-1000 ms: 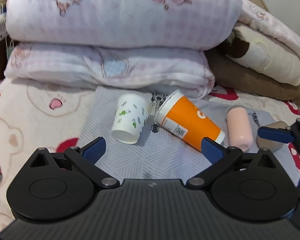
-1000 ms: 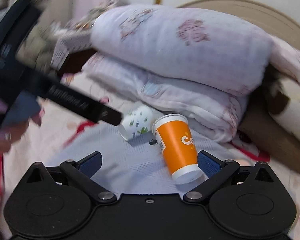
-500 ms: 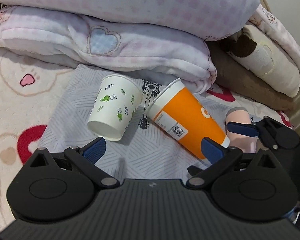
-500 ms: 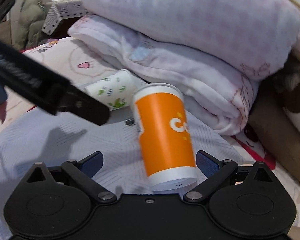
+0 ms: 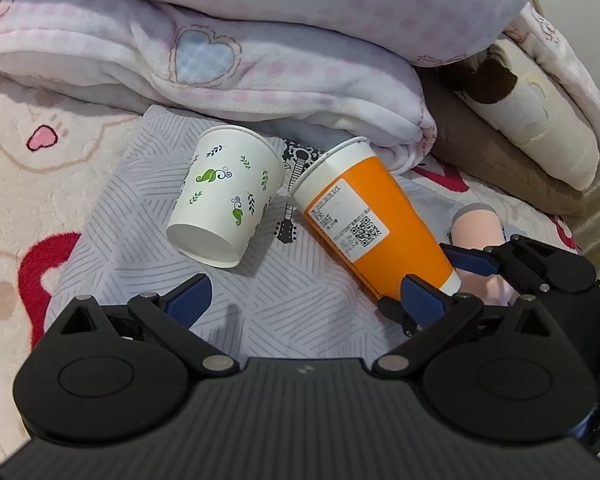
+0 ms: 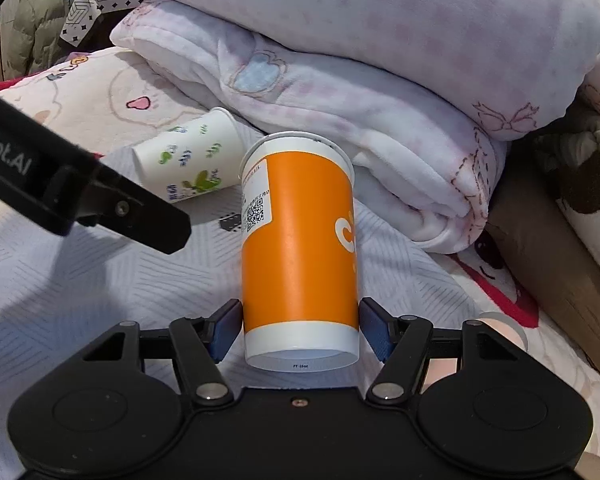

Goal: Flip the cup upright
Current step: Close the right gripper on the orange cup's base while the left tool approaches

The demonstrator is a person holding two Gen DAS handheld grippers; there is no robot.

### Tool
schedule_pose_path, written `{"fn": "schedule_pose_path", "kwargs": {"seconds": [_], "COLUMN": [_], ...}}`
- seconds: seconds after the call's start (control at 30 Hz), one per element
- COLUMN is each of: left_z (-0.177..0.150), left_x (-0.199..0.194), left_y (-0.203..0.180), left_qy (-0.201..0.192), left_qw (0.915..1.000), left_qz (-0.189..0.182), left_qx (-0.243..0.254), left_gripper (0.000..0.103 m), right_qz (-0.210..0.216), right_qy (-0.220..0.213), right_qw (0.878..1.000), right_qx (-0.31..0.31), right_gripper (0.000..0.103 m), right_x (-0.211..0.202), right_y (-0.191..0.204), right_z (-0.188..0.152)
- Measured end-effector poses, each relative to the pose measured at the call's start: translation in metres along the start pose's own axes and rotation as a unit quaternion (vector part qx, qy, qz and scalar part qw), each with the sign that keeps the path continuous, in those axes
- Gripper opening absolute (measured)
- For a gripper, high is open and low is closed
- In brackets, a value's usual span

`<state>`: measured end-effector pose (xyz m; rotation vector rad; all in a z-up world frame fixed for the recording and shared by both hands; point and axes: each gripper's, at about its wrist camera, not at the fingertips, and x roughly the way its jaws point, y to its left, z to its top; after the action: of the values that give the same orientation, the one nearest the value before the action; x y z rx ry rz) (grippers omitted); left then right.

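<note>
The right gripper (image 6: 300, 330) has moved in since half a second ago: its fingers now bracket the base end of the orange cup (image 6: 298, 248), close to or just touching it, not clearly clamped. The cup lies on its side on the grey cloth (image 5: 300, 312), beside the leaf-print cup (image 5: 226, 196), also on its side. Nothing is upright yet. The left gripper (image 5: 304, 300) hangs wide open, empty.

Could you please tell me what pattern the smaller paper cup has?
White cup with green leaf sprigs; clearest in the left wrist view.
</note>
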<state>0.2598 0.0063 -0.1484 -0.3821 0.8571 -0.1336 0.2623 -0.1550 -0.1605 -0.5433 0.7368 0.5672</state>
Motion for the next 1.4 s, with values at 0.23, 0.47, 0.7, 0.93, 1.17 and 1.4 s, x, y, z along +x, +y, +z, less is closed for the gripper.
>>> {"fn": "schedule_pose_path", "kwargs": {"seconds": [0.23,0.47,0.7,0.93,1.17,1.4], "left_z": [-0.006,-0.011,-0.023,-0.044,-0.058,-0.060], "left_x": [-0.021,-0.046,-0.070,-0.064,-0.043,-0.035], "left_y": [-0.002,-0.004,-0.007,-0.005,-0.011,-0.007], "left_qy": [0.008,0.025,0.046,0.073,0.127,0.137], "left_qw": [0.9999,0.9994,0.9979,0.9961,0.9862,0.9801], "left_qz": [-0.003,-0.018,-0.039,-0.044,-0.106,-0.144], "left_qx": [0.011,0.013,0.022,0.019,0.010,-0.009], "left_gripper": [0.102,0.102,0.102,0.101,0.091,0.058], "right_qz": [0.026,0.045,0.076,0.087,0.086,0.098], "right_qy": [0.001,-0.001,-0.019,-0.002,0.027,0.039], "right_qw": [0.996,0.981,0.954,0.922,0.920,0.922], "right_qx": [0.083,0.190,0.289,0.377,0.381,0.373], "right_gripper": [0.069,0.069,0.069,0.069,0.069,0.069], "right_x": [-0.021,-0.052,-0.085,-0.099,-0.100,-0.097], "right_y": [0.008,0.015,0.029,0.051,0.068,0.064], "right_z": [-0.006,-0.026,-0.047,-0.072,-0.086,-0.085]}}
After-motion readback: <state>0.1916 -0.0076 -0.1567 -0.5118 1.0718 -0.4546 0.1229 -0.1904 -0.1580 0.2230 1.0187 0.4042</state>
